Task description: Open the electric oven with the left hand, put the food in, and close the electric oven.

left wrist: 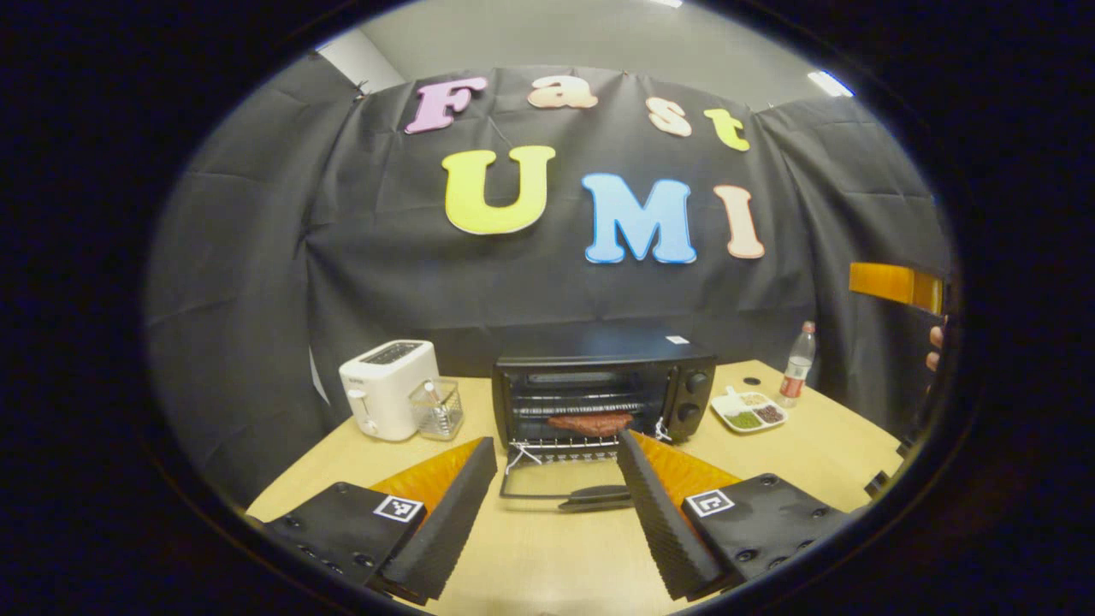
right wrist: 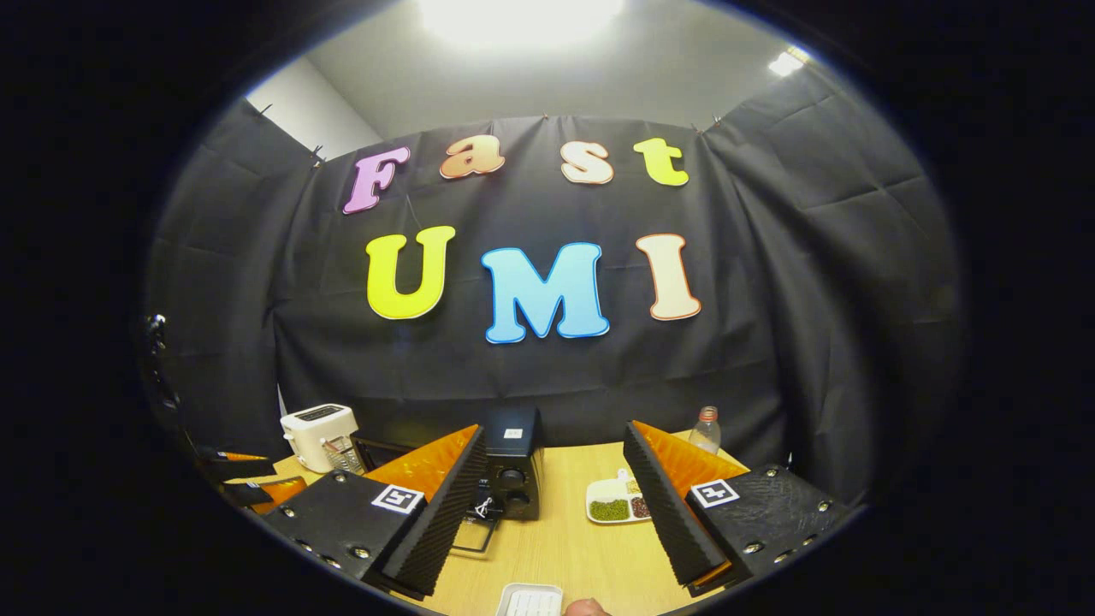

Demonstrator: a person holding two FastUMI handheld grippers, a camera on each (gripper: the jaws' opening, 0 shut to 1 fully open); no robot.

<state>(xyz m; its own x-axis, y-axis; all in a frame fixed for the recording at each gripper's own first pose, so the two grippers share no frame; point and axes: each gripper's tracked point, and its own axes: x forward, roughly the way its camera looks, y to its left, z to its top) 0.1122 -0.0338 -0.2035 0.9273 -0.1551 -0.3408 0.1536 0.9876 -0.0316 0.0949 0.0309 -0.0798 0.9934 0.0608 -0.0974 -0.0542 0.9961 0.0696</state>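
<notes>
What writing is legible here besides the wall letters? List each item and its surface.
No text reads clearly.
The sticker on the oven top: too small to read.
The bottle label: blurred.
The mark on the toaster: too small.

Recording booth, black cloth wall point(left wrist: 257, 282), kitchen-style table point(left wrist: 556, 565)

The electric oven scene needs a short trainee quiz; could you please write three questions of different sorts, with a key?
1. True or false: the electric oven door is shut.
2. Where is the food? A) on the oven rack B) on the table C) in the left claw
3. Which appliance stands left of the oven in the left gripper view?

Key: 1 false, the door lies open. 2 A. 3 The white toaster.
</notes>
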